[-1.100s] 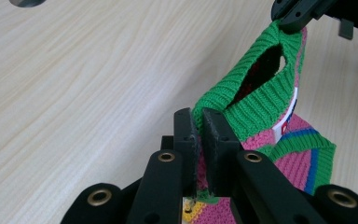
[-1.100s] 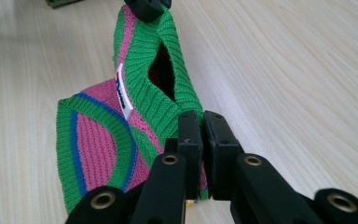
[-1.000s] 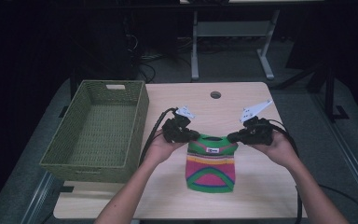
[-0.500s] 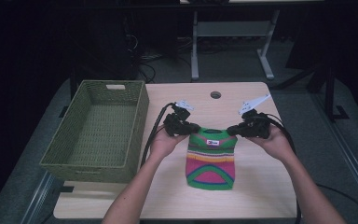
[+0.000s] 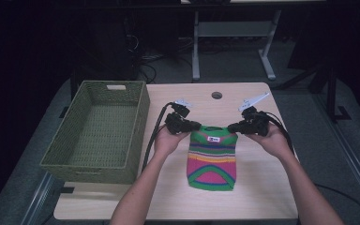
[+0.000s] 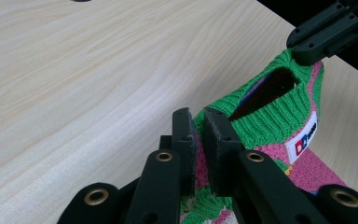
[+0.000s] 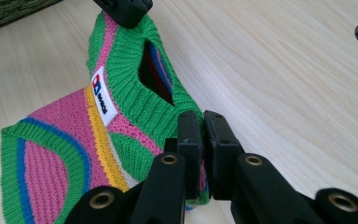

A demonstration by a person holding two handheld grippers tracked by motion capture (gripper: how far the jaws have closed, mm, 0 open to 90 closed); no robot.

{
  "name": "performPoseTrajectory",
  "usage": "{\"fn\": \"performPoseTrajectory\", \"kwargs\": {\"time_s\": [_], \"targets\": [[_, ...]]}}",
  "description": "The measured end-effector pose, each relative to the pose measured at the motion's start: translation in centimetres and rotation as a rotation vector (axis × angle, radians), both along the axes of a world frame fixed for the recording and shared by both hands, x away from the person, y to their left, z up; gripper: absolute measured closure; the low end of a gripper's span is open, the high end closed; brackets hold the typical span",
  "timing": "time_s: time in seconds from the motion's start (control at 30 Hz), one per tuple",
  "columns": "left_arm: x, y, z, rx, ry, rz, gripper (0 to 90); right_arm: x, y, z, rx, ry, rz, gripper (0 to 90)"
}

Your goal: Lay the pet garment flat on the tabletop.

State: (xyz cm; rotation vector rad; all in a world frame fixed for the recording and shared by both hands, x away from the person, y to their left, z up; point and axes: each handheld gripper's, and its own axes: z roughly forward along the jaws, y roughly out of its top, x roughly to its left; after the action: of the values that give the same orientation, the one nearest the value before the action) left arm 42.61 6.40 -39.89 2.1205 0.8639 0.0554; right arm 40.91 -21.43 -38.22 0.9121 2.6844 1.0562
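Left gripper (image 5: 193, 126): black jaws clamped on the left shoulder of a small knitted sweater (image 5: 212, 158), striped in green, pink, yellow and blue. In the left gripper view the two jaws stand nearly together at bottom centre, with green ribbing pinched between them (image 6: 198, 140).

Right gripper (image 5: 233, 127): black jaws likewise clamped on the sweater's right shoulder. The right gripper view shows the knit caught between the pads at lower centre (image 7: 202, 140).

Sweater: at the centre of the high view, collar end raised slightly between the two grippers, hem end lying flat on the pale wooden table (image 5: 262, 192) toward the bottom of the frame. The neck opening gapes (dark interior visible in both gripper views). A white label (image 5: 213, 138) sits just below the collar.

Surroundings: a green woven rectangular basket (image 5: 70, 159) stands at the left of the table, well apart from the sweater. A round grey grommet (image 5: 216, 95) lies in the tabletop toward the upper centre.
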Motion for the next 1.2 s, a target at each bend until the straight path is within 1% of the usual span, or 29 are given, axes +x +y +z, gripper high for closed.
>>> {"fn": "performPoseTrajectory", "kwargs": {"time_s": [0.17,0.6,0.67,0.77,0.87,0.9,0.97,1.07,1.1,1.2], "targets": [[0.3,-0.1,-0.4,-0.002,0.004,0.010,82.8,0.3,0.0,-0.3,0.002,0.014,-0.011,85.1],[0.7,-0.3,-0.9,-0.001,0.016,0.022,83.0,0.8,0.0,-0.9,0.001,0.030,-0.020,85.1],[0.9,-0.3,-1.1,-0.005,0.023,0.028,83.3,1.0,-0.1,-1.1,0.001,0.027,-0.018,85.0],[1.1,-0.3,-1.3,-0.010,0.030,0.033,83.3,1.1,-0.1,-1.2,0.000,0.037,-0.024,85.1],[1.2,-0.4,-1.6,-0.011,0.036,0.038,83.4,1.4,-0.1,-1.4,0.002,0.038,-0.023,85.0],[1.5,-0.4,-1.9,-0.016,0.046,0.044,83.3,1.6,-0.1,-1.7,0.001,0.043,-0.029,85.0],[1.8,-0.4,-2.2,-0.015,0.050,0.049,83.3,1.9,-0.1,-1.9,0.004,0.052,-0.039,84.8],[2.3,-0.4,-2.6,-0.028,0.060,0.065,83.3,2.4,-0.2,-2.4,0.001,0.061,-0.050,84.3],[2.5,-0.3,-2.7,-0.017,0.063,0.061,83.2,2.6,-0.1,-2.6,-0.001,0.067,-0.058,84.2],[3.0,-0.4,-2.8,-0.015,0.062,0.074,82.3,3.3,-0.2,-2.9,-0.001,0.072,-0.071,83.5]]}}
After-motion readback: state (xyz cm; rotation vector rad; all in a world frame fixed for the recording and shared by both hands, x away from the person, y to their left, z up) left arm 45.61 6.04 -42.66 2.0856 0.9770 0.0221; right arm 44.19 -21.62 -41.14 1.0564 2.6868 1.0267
